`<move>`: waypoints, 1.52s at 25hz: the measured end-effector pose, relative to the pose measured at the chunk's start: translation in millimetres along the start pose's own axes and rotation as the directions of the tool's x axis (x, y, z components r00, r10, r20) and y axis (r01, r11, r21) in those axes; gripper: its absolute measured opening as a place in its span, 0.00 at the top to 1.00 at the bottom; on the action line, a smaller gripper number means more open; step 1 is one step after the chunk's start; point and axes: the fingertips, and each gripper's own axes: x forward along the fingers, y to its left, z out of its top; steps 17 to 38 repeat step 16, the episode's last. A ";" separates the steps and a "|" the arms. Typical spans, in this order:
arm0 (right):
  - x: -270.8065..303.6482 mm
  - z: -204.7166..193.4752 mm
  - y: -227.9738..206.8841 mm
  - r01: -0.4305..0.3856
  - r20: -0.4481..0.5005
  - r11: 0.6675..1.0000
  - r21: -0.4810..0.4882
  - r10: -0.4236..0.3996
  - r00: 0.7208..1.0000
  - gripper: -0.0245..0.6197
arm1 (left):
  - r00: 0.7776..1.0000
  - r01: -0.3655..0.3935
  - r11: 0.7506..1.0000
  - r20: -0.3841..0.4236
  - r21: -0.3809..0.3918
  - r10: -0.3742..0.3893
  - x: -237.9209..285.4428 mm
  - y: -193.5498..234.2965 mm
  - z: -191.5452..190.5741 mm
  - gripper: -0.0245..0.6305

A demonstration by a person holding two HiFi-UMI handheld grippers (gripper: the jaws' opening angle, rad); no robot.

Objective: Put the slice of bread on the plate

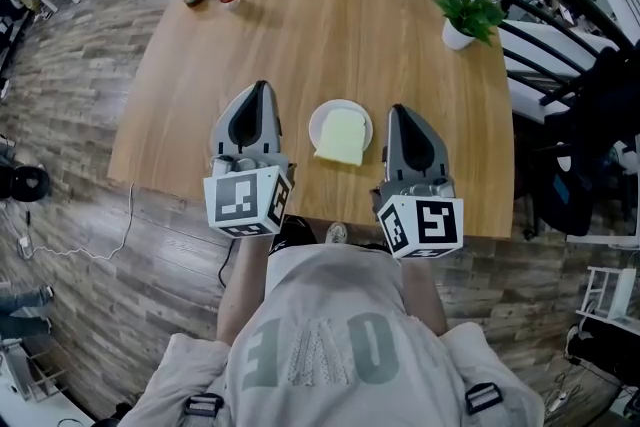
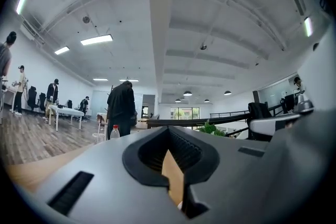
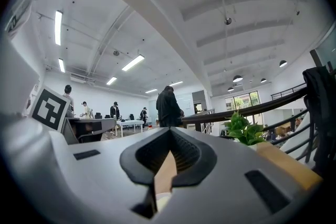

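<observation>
The slice of bread (image 1: 341, 137) is laid on the plate (image 1: 322, 116), which is set on the table (image 1: 350, 25) between the two grippers. The left gripper (image 1: 259, 89) and the right gripper (image 1: 399, 111) are held beside it, jaws closed together and empty.

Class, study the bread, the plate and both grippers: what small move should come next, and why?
The pale square slice of bread already lies on the round white plate. The left gripper and right gripper stand shut and empty either side of it. So probably draw both back off the light wooden table; nothing seems left to carry.
</observation>
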 end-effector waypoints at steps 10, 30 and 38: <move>-2.7 -2.6 -9.3 0.006 -0.010 1.000 0.000 -0.006 1.000 0.94 | 0.999 0.040 0.999 0.010 0.021 -0.040 5.2 -18.8 2.2 0.95; -2.9 -7.3 -14.1 0.014 -0.021 1.000 0.025 -0.014 1.000 0.94 | 0.998 0.060 0.998 0.030 0.029 -0.061 5.9 -23.5 9.2 0.95; -2.9 -7.3 -14.1 0.014 -0.021 1.000 0.025 -0.014 1.000 0.94 | 0.998 0.060 0.998 0.030 0.029 -0.061 5.9 -23.5 9.2 0.95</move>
